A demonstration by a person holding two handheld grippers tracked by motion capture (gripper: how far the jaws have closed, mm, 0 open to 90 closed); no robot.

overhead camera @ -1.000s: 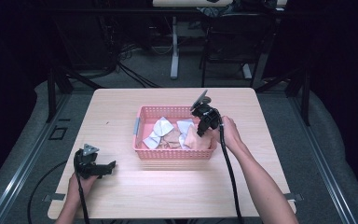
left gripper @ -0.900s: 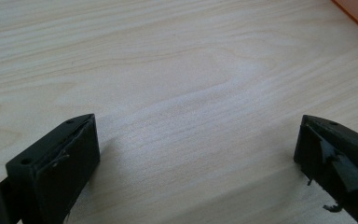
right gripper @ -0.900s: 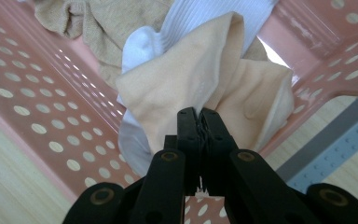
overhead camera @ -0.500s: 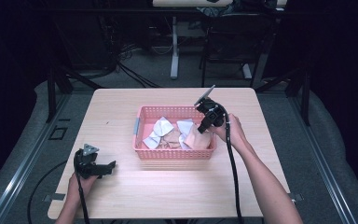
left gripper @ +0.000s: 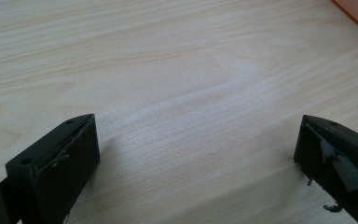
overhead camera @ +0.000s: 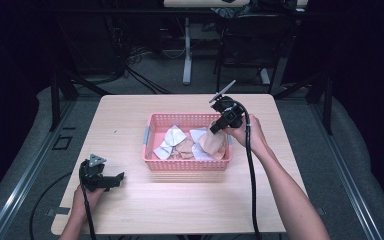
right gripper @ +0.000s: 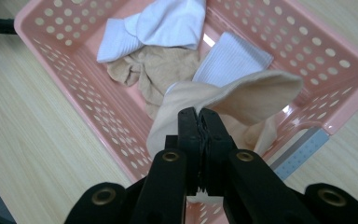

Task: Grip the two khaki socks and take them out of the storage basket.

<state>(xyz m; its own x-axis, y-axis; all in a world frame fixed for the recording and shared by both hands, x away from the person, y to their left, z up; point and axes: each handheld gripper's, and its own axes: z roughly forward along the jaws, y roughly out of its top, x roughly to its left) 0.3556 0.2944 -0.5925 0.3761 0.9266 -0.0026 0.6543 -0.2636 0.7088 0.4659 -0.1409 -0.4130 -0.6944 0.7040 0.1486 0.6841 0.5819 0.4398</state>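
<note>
The right hand-held gripper [right gripper: 198, 116] has its jaws pinched tight on a beige sock [right gripper: 242, 95], which hangs lifted above the right end of the pink basket [overhead camera: 152, 131]. Beneath it in the basket lie white socks [right gripper: 168, 21] and another beige sock [right gripper: 161, 70]. The left hand-held gripper [left gripper: 196, 149] rests near the front left of the wooden surface [overhead camera: 130, 115], well apart from the basket, jaws spread wide with nothing between them.

Soft beige cloth sock [right gripper: 223, 100]; perforated pink plastic basket [right gripper: 98, 126]; matt wood table [right gripper: 32, 140].
</note>
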